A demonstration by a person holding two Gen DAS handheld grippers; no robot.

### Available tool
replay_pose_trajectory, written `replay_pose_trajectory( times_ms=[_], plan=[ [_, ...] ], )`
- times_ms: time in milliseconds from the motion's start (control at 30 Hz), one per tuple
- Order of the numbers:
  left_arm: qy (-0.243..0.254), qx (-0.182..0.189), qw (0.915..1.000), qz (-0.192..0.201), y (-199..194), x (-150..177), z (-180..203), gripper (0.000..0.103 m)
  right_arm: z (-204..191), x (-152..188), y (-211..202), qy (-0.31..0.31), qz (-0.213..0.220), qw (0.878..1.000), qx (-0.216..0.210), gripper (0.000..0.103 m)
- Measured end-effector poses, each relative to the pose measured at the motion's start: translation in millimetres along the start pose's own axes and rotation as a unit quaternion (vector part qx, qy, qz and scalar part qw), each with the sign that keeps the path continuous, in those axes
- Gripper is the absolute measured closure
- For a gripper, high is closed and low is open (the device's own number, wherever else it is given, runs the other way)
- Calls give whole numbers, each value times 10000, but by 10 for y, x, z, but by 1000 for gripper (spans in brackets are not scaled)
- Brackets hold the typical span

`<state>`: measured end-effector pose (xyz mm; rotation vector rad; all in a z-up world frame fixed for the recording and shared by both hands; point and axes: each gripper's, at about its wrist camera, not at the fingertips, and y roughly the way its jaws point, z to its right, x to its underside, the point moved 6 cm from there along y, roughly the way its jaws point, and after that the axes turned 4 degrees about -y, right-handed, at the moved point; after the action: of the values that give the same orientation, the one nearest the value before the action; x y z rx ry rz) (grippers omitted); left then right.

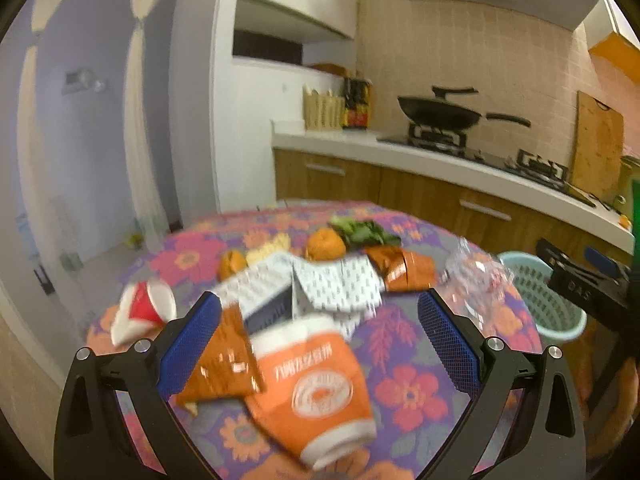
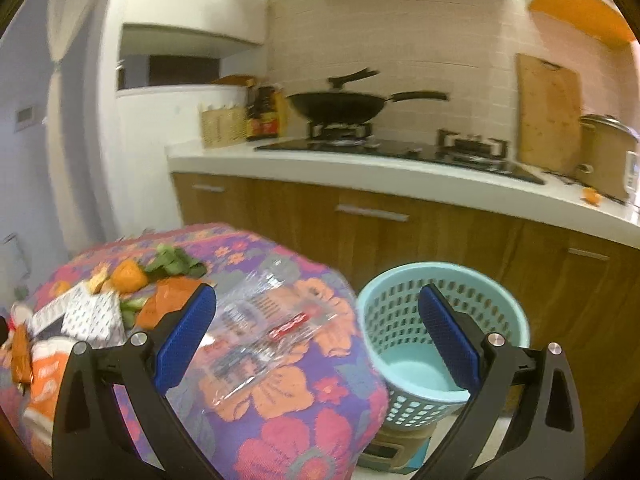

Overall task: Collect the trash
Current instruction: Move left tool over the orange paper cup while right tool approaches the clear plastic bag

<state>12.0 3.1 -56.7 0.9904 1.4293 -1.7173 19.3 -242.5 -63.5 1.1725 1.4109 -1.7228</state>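
Seemingly nothing is collected yet: the pale blue perforated plastic basket (image 2: 440, 336) looks empty, litter like the orange paper cup (image 1: 316, 392) and clear plastic wrapper (image 2: 260, 328) covers the floral-clothed table (image 2: 288, 420), and both the left hand-held gripper (image 1: 320, 344) and right hand-held gripper (image 2: 320, 340) gape wide, holding nothing.

Orange paper cup (image 1: 316, 392) print blurred

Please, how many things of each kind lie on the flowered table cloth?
Paper cups (orange; red-and-white): 2
Crumpled orange-brown foil wrappers: 2
Clear plastic bag: 1
White patterned paper packaging: 1
Round orange fruits: 2
Green leaf bunch: 1
Yellowish scrap: 1
Total: 10
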Motion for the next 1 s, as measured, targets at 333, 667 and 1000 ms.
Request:
replay_pose_trajectory(
  times_ms=[333, 667, 1000],
  plan=[
    [-1266, 767, 9814, -1226, 415, 430, -506, 20, -59, 397, 362, -46, -950, 9907, -972, 7],
    [-990, 393, 9836, -1456, 544, 540, -381, 23, -158, 480, 731, -210, -1556, 9823, -1017, 8],
    [-903, -569, 9860, -1279, 261, 603, -431, 29, -183, 354, 960, -535, -1627, 9805, -967, 8]
  ],
)
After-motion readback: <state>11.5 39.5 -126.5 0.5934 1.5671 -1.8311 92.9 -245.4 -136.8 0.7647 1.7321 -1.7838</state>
